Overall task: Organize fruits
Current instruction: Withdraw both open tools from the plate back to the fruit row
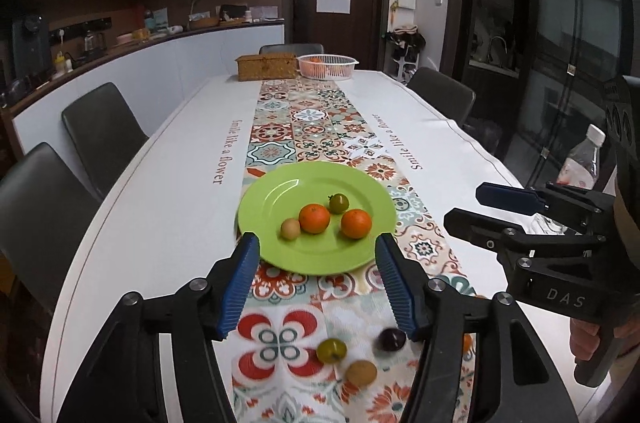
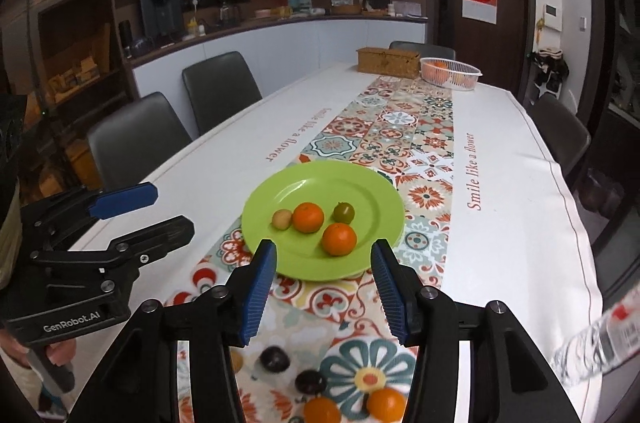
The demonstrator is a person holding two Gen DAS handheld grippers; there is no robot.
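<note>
Both grippers are held low over the near end of the table, side by side. Left gripper (image 1: 316, 255) has its blue fingers spread wide, with nothing between them. Right gripper (image 2: 324, 263) is spread wide too, and it holds nothing.

Under the left gripper, loose fruit lies on the patterned runner (image 1: 308, 127): a green fruit (image 1: 331, 350), a brown fruit (image 1: 361, 373) and a dark plum (image 1: 391, 339). Under the right gripper lie two dark plums (image 2: 274, 359) and two oranges (image 2: 386, 403).

Just past the fingertips sits a green plate (image 1: 304, 255). On it are two oranges (image 1: 315, 218), a small green fruit (image 1: 339, 203) and a small brown fruit (image 1: 290, 229). The brown one is just beside an orange.

Far off at the other end of the table stand a wicker box (image 1: 266, 66) and a white basket (image 1: 327, 66) with orange fruit in it. A water bottle (image 1: 582, 163) stands at the right edge.
</note>
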